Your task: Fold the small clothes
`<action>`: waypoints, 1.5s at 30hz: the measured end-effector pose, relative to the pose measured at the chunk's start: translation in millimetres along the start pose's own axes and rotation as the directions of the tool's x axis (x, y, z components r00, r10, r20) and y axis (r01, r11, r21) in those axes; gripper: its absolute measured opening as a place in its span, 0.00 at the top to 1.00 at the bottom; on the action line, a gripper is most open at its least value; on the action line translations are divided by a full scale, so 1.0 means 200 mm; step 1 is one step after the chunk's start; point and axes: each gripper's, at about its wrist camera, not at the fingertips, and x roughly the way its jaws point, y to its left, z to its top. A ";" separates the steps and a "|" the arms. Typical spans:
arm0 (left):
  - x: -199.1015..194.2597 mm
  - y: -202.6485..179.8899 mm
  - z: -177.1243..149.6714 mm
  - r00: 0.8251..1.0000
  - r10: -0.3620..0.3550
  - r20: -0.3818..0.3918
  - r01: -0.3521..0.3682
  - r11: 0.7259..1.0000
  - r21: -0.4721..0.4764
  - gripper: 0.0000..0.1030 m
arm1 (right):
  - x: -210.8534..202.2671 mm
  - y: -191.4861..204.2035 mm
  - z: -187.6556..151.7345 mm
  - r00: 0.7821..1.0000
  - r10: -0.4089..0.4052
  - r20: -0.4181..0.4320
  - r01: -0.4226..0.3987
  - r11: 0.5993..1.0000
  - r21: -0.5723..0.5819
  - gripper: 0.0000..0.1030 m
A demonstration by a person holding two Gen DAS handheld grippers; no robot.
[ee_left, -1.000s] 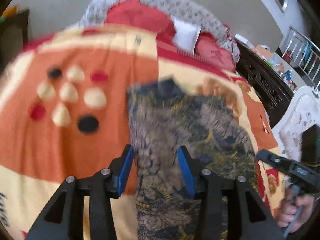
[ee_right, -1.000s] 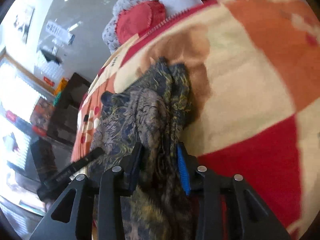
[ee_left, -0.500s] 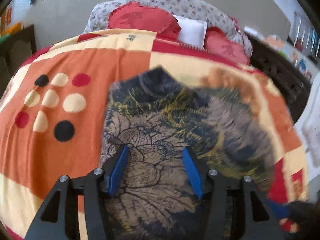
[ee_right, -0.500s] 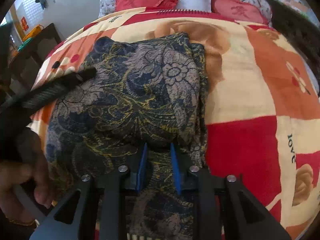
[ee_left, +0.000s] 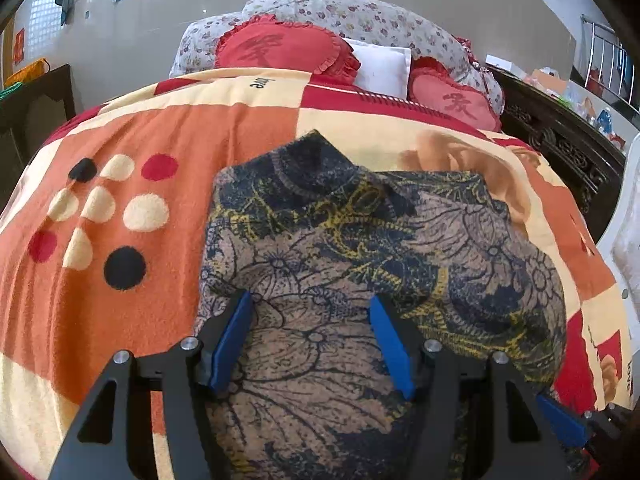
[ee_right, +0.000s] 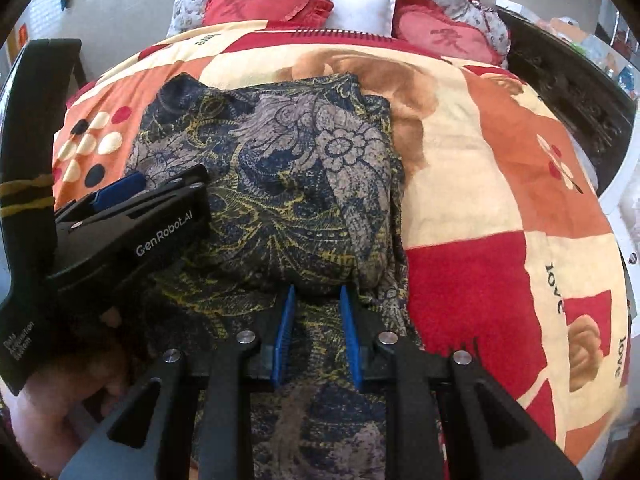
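A dark blue, grey and yellow floral garment point(ee_left: 360, 248) lies folded on the patterned bed blanket point(ee_left: 120, 320); it also shows in the right wrist view point(ee_right: 280, 184). My left gripper point(ee_left: 310, 308) is open, its blue pads spread over the garment's near left part. It shows from the side in the right wrist view point(ee_right: 132, 196). My right gripper point(ee_right: 317, 294) has its blue pads a narrow gap apart at the garment's folded near edge, with cloth between them.
Two red heart cushions point(ee_left: 280, 50) point(ee_right: 444, 36) and a white pillow point(ee_left: 382, 66) lie at the bed's head. A dark carved wooden cabinet point(ee_left: 560, 148) stands at the right. Dark furniture point(ee_left: 36, 104) stands at the left.
Both views steadied and the garment settled flat on the blanket. The right gripper's jaws narrowed from wide a second ago and have opened a little since. The left gripper stayed open.
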 end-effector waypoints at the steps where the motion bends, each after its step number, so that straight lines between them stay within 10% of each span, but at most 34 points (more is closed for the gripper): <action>1: 0.00 0.00 0.00 1.000 0.000 0.000 0.000 1.000 0.000 0.38 | 0.00 0.00 0.00 1.000 0.000 0.002 0.000 1.000 0.000 0.87; 31: 0.03 -0.05 0.01 0.998 0.065 -0.023 -0.063 0.997 0.048 0.36 | -0.02 0.05 -0.06 0.997 -0.028 0.075 0.032 0.998 -0.046 0.87; 45: 0.02 -0.03 0.01 0.998 0.063 -0.022 -0.062 0.997 0.043 0.35 | -0.01 -0.10 -0.07 0.981 0.171 0.095 -0.166 0.985 -0.053 0.87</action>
